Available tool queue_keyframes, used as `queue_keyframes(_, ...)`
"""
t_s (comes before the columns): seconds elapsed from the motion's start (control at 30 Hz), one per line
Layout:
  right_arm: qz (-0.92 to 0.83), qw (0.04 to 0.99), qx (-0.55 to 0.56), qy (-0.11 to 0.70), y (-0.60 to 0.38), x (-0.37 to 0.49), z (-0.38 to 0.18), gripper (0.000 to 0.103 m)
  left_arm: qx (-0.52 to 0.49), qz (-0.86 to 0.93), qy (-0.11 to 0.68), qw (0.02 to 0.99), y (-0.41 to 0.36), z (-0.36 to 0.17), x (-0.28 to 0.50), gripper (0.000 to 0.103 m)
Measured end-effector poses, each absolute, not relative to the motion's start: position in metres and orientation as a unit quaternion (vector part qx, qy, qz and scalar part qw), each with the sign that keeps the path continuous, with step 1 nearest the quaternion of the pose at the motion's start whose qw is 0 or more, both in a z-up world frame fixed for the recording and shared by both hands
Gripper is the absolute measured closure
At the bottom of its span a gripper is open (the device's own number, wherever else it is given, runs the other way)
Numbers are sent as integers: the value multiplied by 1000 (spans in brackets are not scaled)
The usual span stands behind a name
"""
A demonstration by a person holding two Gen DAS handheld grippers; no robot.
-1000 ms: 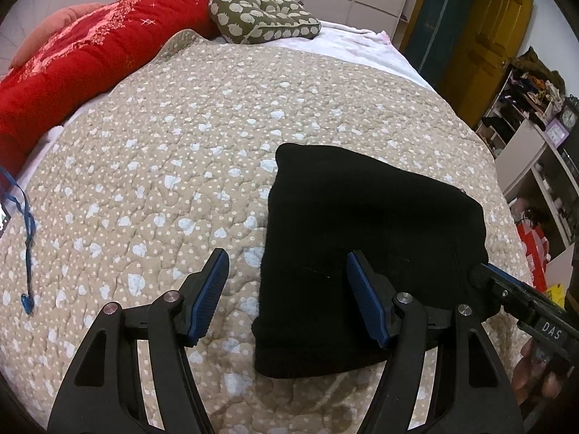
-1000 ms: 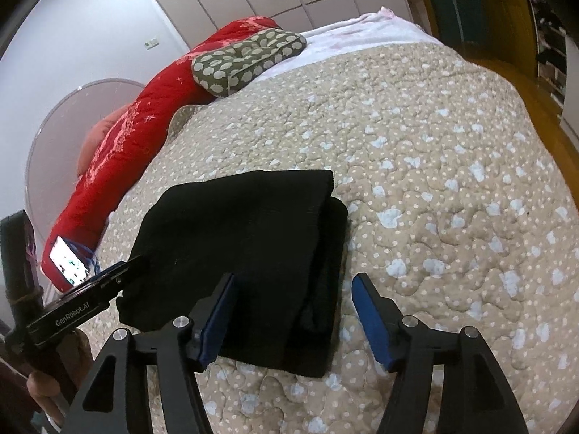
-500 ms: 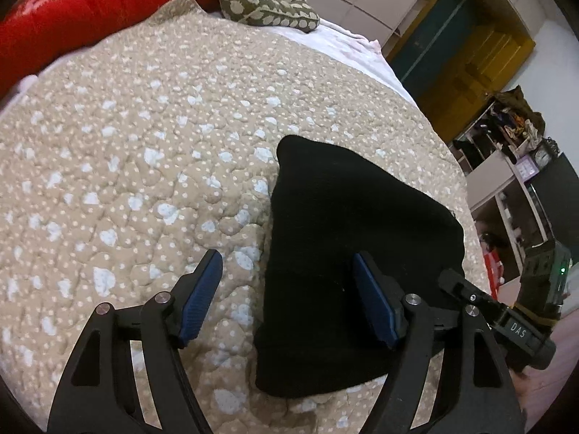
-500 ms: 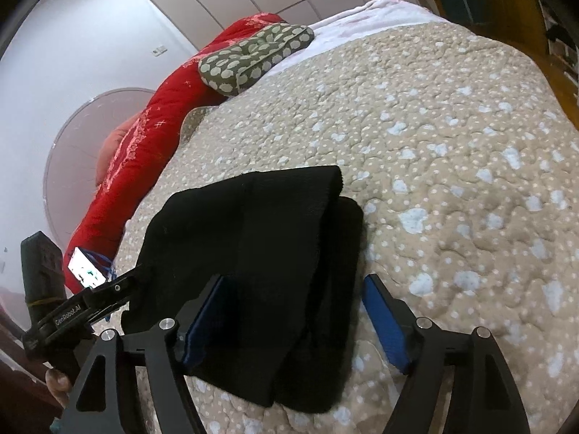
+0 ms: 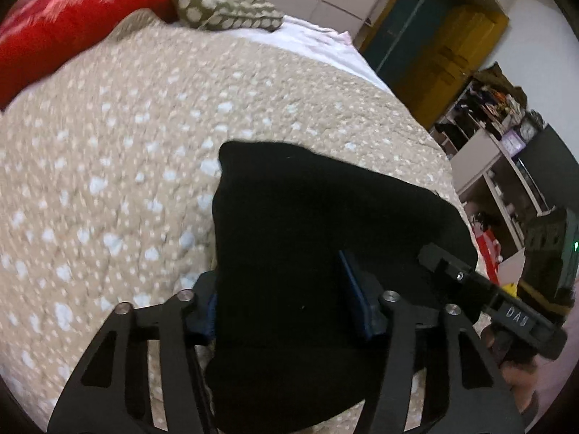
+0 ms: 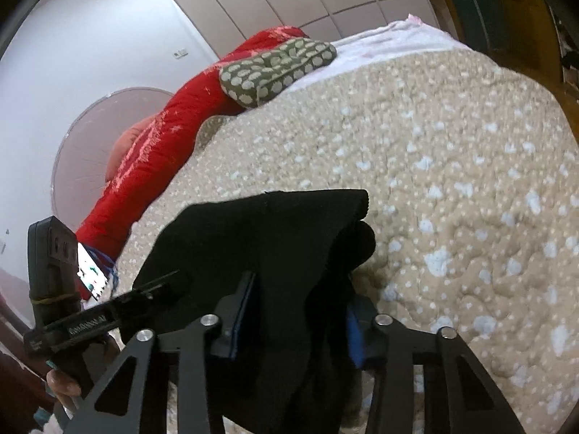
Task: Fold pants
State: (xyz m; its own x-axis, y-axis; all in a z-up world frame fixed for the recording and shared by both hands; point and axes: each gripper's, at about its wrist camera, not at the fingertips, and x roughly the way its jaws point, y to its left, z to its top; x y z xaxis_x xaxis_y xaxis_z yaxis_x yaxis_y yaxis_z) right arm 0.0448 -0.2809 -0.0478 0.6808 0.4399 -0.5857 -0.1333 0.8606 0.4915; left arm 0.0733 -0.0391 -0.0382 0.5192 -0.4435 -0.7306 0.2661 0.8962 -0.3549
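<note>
Bedding first, at the far left: a red blanket (image 5: 72, 32) and a spotted pillow (image 5: 224, 11) lie at the head of the bed, well apart from the work. The beige quilt (image 5: 108, 181) covers the bed and carries the pants (image 5: 307, 224), a black bundle already folded into a compact block near the front edge.

The left claw (image 5: 278, 307) stands over the near left part of this bundle. Its jaws have just been closing and the cloth is between them; the left pad is half hidden behind the fabric edge, so it seems to pinch the thickness of the fold, but I cannot tell if both pads already press firmly.

Further right, the right claw (image 6: 295, 318) has also just been closing, and it pinches the near right side of the pants (image 6: 260, 253), where the layers bunch up between its blue pads (the cloth looks lifted and wrinkled here).

In my judgement the step in hand is to grip both near corners for one more fold, or to lift the bundle. To do it well, each claw should catch all layers together, not only the top one, otherwise the block will open when it rises. Both hands should move at the same height and the same speed, and keep the edge between them gently tight. The thick knit may slip, so a deep bite is better than a bite at the very edge.
</note>
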Motion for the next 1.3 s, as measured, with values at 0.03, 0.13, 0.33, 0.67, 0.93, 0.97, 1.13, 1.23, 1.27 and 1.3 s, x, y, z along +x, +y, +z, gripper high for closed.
queue_keyframes(0.03, 165, 893, 212, 360, -282, 46, -42, 64, -96, -207, 440, 868, -39, -32, 76, 50)
queue_keyframes(0.13, 173, 900, 210, 342, -284, 55, -26, 65, -92, -207, 425, 876, -38, -16, 91, 50)
queue_keyframes(0.33, 159, 912, 192, 325, -277, 96, -12, 64, -80, -184, 425, 883, -40, -16, 135, 49)
queue_keyframes(0.67, 115, 905, 165, 374, -289, 113, -36, 50, -88, -158, 454, 872, -29, -48, 155, 35)
queue_keyframes(0.93, 144, 928, 76, 334, -250, 86, 1, 68, -74, -147, 448, 879, -35, -46, 152, 35)
queue_keyframes(0.97, 146, 926, 74, 340, -244, 86, -5, 68, -73, -146, 447, 879, -35, -46, 152, 34)
queue_keyframes(1.13, 119, 923, 26, 366, -225, 89, -32, 67, -68, -137, 448, 881, -35, -42, 147, 33)
queue_keyframes(1.23, 120, 921, 36, 369, -227, 86, -21, 67, -61, -121, 443, 886, -33, -36, 139, 33)
queue_keyframes(1.27, 119, 921, 43, 368, -230, 84, -19, 67, -61, -117, 441, 888, -32, -35, 136, 33)
queue_keyframes(1.3, 116, 922, 49, 365, -234, 81, -17, 67, -59, -113, 439, 889, -31, -33, 133, 33)
